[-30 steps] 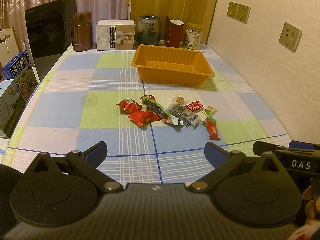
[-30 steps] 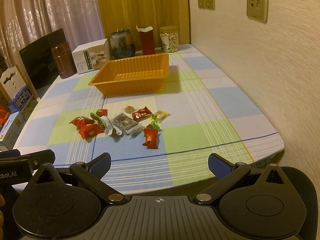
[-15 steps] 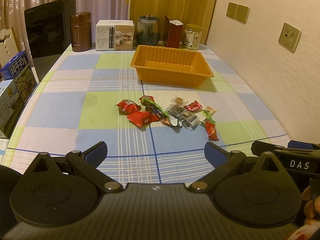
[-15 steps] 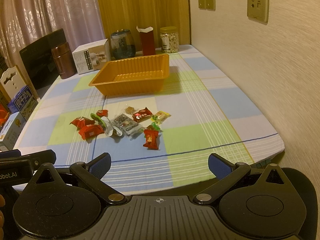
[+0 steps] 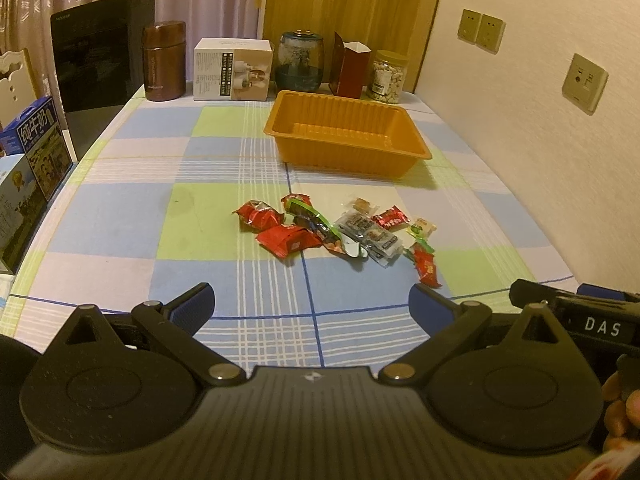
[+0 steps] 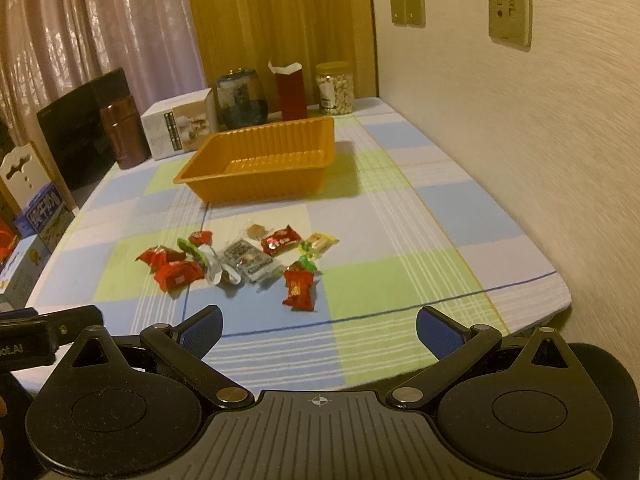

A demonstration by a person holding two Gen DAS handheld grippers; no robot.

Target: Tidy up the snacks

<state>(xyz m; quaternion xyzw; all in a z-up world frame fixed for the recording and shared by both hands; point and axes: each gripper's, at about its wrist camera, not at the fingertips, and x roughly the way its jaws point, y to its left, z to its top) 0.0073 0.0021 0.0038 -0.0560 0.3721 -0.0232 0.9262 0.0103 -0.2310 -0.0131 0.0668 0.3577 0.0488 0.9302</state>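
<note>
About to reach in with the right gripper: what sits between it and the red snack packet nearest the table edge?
Nothing. In the right wrist view, only bare checked tablecloth lies between the open right gripper and the red snack packet.

Dim, warm yellowish indoor light tints both views. The ribbed orange plastic tray (image 6: 256, 160) casts a soft shadow rightward onto the checked tablecloth (image 6: 400, 216). Fisheye bending curves the edges, and the textured right wall (image 6: 540, 160) smears with blur.
</note>
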